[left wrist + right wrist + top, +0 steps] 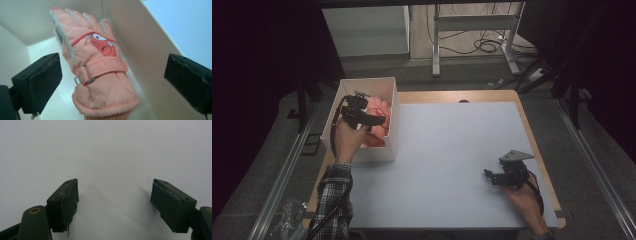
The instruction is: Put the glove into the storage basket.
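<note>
A pink glove (100, 75) lies inside a white box (393, 125); the box sits at the left edge of the table (452, 150), which has a big white top. In the left gripper view the glove has a red cartoon face on its back, a strap with a small metal buckle, and a knit cuff at the near end; its fingers point away, toward the far wall of the box; it rests near the box's tall side wall. The left gripper (112, 82) hangs over the box, right above the glove; its two black jaws are wide apart, one on each side of the glove, and they do not touch it. The right gripper (115, 205) is well apart from the box, low over the bare white top near the right side; its jaws are wide apart too, with nothing between them.
</note>
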Demonstrator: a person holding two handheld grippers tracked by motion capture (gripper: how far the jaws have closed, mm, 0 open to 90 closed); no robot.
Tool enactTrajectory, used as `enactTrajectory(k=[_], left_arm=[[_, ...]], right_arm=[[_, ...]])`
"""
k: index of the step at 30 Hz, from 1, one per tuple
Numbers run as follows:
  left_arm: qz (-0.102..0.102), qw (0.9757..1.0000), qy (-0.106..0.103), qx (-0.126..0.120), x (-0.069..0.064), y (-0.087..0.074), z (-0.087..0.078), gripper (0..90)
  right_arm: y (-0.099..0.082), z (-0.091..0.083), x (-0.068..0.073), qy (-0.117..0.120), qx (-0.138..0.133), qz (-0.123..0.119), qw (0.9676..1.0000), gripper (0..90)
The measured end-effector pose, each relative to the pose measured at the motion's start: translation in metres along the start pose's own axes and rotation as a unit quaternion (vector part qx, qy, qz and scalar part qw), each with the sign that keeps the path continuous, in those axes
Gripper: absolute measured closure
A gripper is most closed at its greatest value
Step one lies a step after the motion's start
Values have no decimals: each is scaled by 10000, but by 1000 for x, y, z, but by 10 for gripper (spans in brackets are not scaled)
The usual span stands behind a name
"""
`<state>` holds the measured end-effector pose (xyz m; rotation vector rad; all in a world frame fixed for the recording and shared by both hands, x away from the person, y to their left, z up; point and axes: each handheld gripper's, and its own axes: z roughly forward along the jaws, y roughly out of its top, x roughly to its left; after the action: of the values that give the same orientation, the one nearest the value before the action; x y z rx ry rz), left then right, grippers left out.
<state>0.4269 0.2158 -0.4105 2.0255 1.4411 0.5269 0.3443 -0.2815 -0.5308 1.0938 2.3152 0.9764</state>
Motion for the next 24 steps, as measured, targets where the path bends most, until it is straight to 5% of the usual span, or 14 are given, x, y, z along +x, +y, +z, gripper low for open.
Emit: enactTrajectory(k=[14, 24], left_arm=[[600, 9964, -370, -461, -41, 12, -21, 8], [1026, 9897, -823, -564, -81, 17, -22, 7]], right_arm=[[0, 0, 0, -2, 1, 0, 10000, 226], [0, 0, 0, -2, -1, 4, 10000, 226]])
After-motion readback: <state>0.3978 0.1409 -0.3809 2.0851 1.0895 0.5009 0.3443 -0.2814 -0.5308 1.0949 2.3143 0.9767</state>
